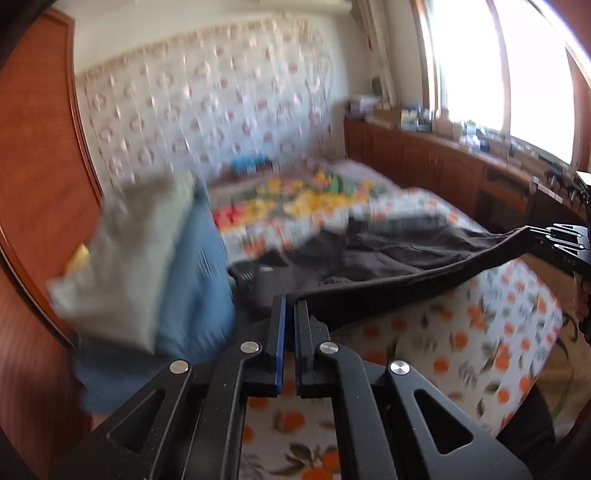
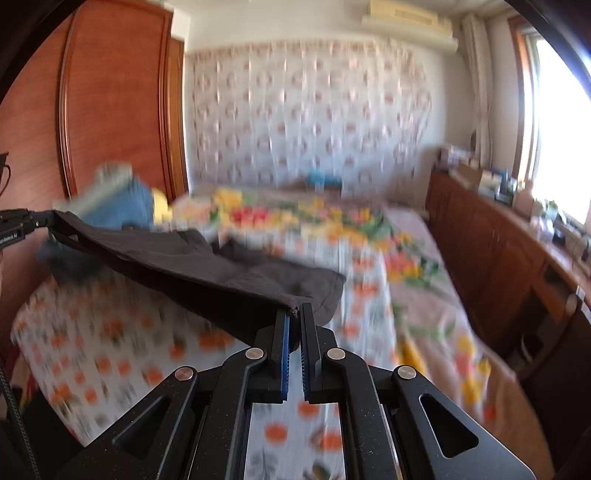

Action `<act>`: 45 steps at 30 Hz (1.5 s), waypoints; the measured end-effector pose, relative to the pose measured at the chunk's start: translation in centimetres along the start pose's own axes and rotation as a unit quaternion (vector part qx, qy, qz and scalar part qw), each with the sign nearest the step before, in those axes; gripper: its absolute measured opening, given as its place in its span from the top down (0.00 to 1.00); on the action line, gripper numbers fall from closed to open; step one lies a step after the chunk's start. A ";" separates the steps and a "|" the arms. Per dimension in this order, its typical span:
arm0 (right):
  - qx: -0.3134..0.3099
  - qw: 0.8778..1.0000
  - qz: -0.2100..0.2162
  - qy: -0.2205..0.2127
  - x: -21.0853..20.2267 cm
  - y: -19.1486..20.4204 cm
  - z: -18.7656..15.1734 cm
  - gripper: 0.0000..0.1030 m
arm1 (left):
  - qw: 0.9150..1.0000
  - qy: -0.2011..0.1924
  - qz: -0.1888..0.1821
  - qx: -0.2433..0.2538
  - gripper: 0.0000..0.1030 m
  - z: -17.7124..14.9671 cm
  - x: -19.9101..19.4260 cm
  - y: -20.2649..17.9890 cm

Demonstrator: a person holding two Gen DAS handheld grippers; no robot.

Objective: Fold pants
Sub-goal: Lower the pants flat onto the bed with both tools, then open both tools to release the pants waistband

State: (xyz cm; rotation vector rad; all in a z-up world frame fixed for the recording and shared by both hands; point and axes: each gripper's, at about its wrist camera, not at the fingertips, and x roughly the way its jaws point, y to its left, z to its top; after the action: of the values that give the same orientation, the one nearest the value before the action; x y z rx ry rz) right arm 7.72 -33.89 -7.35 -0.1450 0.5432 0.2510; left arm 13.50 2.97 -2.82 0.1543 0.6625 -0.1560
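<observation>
On a bed (image 1: 461,332) with an orange-print sheet, in a bedroom with a patterned curtain (image 1: 221,110) across the back wall, sits the whole setup, and both views are pretty motion-blurred. There's a wooden wardrobe (image 1: 33,166) on one side and a long wooden cabinet (image 1: 443,166) cluttered with small stuff under a bright window (image 1: 498,66) on the other. A floral quilt (image 2: 314,218) covers the far part of the bed. The left wrist view shows a big grey and blue pile of clothes (image 1: 147,266) up close, which in the right view is only a small blur further off; the right view adds an AC unit (image 2: 410,18) high on the wall. The dark pants (image 1: 369,258) hang stretched between both tools, sagging in the middle with the far part on the sheet. The left gripper (image 1: 290,301) is clamped tight on one edge of the fabric, and the right gripper (image 2: 295,308) pinches the other edge, its jaws nearly together.
</observation>
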 end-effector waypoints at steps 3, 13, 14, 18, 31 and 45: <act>0.019 0.999 0.009 0.041 1.7 0.1 -3.0 0.95 | 0.999 0.041 -0.010 -0.011 0.96 -2.8 2.8 -1.2; 0.028 0.998 0.011 0.052 2.1 -0.6 -2.3 0.95 | 0.998 0.053 -0.007 -0.015 0.96 -5.1 3.6 -2.1; 0.029 0.998 0.012 0.053 2.0 -1.1 -2.0 0.95 | 0.998 0.053 -0.009 -0.018 0.96 -5.4 3.4 -1.9; 0.034 0.998 0.019 0.047 0.8 -1.1 -2.2 0.95 | 0.999 0.046 -0.017 -0.023 0.96 -6.0 2.2 -1.4; 0.034 0.998 0.039 0.037 -3.1 0.0 -3.4 0.95 | 0.999 0.018 -0.033 -0.037 0.96 -7.3 -3.0 -1.4; 0.050 0.995 0.040 0.074 -1.4 -0.2 -4.4 0.95 | 0.998 0.045 -0.038 -0.039 0.94 -9.4 -2.0 -1.7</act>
State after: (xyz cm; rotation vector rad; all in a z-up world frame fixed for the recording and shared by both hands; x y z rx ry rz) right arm 4.48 -35.22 -10.31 -0.0454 0.7082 0.2924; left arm 5.99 3.34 -8.98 0.0621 0.7642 -0.1965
